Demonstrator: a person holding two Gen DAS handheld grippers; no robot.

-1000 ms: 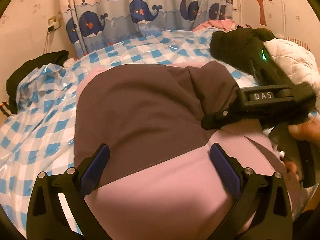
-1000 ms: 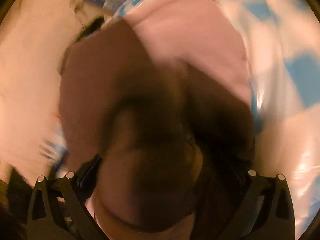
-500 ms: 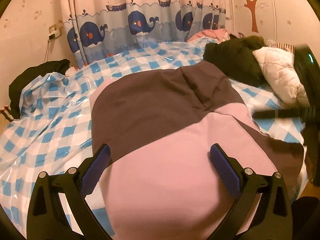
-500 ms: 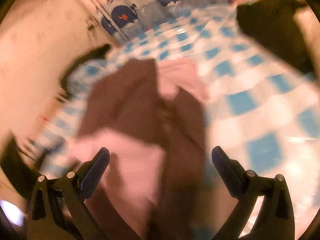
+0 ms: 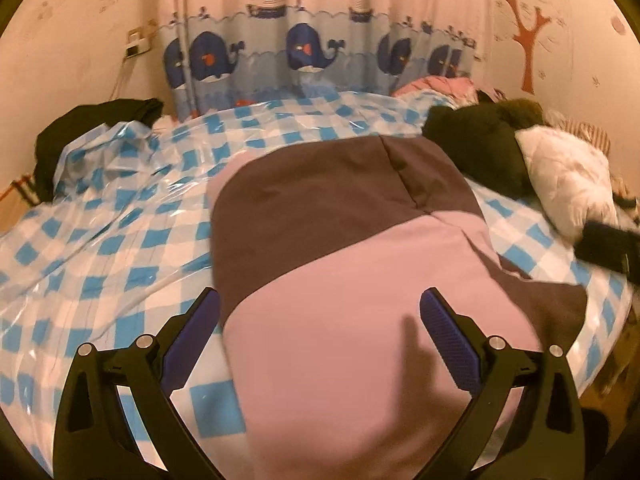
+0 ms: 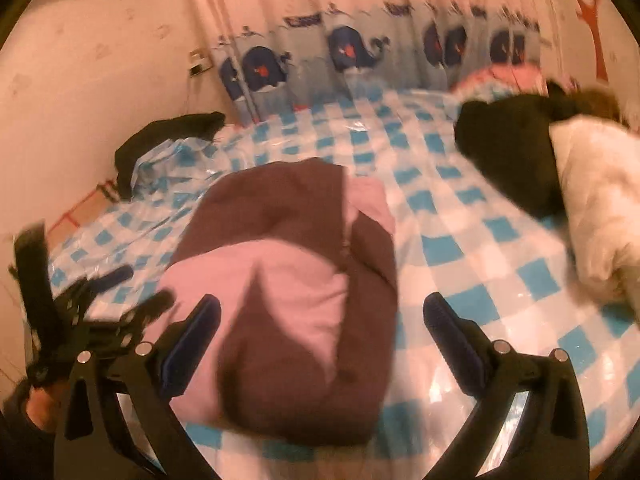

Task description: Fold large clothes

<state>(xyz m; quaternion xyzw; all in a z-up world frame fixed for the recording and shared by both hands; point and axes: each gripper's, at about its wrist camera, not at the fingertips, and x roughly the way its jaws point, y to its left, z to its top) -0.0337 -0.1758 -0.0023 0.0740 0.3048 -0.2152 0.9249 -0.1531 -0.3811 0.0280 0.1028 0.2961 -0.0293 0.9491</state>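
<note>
Pink-and-brown garment [image 5: 360, 280] lies partly folded on the blue checked plastic sheet [image 5: 120, 240], well in front of the whale curtain [image 5: 312, 52]. The next fold probably needs both near corners pinched evenly and carried toward the curtain. Left gripper [image 5: 320, 340] and right gripper [image 6: 320, 340] hover above the garment's near end, jaws apart, holding nothing.

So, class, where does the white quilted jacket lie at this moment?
The white quilted jacket lies at the bed's right edge in both views, against the dark jacket.
</note>
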